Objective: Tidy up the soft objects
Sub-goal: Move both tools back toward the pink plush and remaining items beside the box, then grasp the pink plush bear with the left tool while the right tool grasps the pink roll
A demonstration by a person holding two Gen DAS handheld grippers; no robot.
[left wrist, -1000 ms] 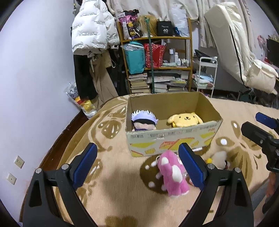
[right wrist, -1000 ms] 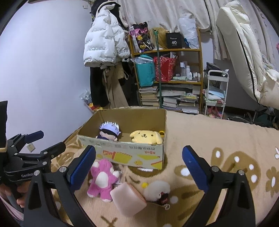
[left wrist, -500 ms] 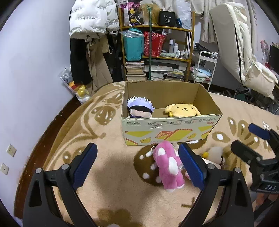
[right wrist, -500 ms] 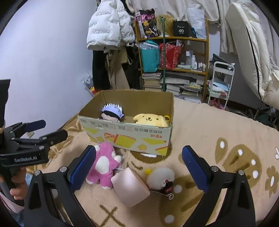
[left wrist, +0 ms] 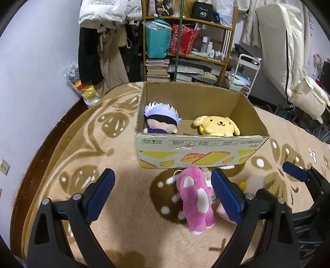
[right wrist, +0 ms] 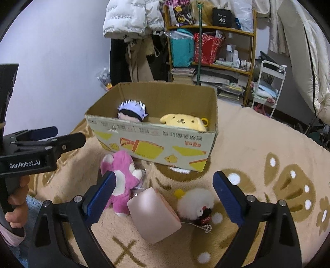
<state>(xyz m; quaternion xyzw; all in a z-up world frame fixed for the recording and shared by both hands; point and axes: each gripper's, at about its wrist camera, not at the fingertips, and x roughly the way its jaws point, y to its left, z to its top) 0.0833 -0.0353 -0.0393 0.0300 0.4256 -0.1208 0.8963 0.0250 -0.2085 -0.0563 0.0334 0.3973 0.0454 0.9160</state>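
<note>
Open cardboard box (left wrist: 198, 152) on a beige patterned rug (left wrist: 115, 222), holding a white-haired doll (left wrist: 162, 119) at its left and a yellow dog plush (left wrist: 216, 125) at its right, the two side by side and apart. In front of the box, on the rug: pink bear plush (left wrist: 196, 200), lying just beside the box's front wall, with a pale pink cushion (right wrist: 153, 214) touching it on the right and a small white fluffy toy (right wrist: 196, 203) just beside the cushion. Left gripper (left wrist: 163, 193) with jaws released wide, nothing between the blue pads, the right pad overlapping the pink bear in its own view, contact not clear. Right gripper (right wrist: 163, 195) likewise spread wide and holding nothing, cushion and fluffy toy framed between its fingers, left pad in front of the pink bear. Behind the box, a wooden shelf (right wrist: 212, 35) with bags and books, a white jacket (right wrist: 130, 18) hanging to its left
</note>
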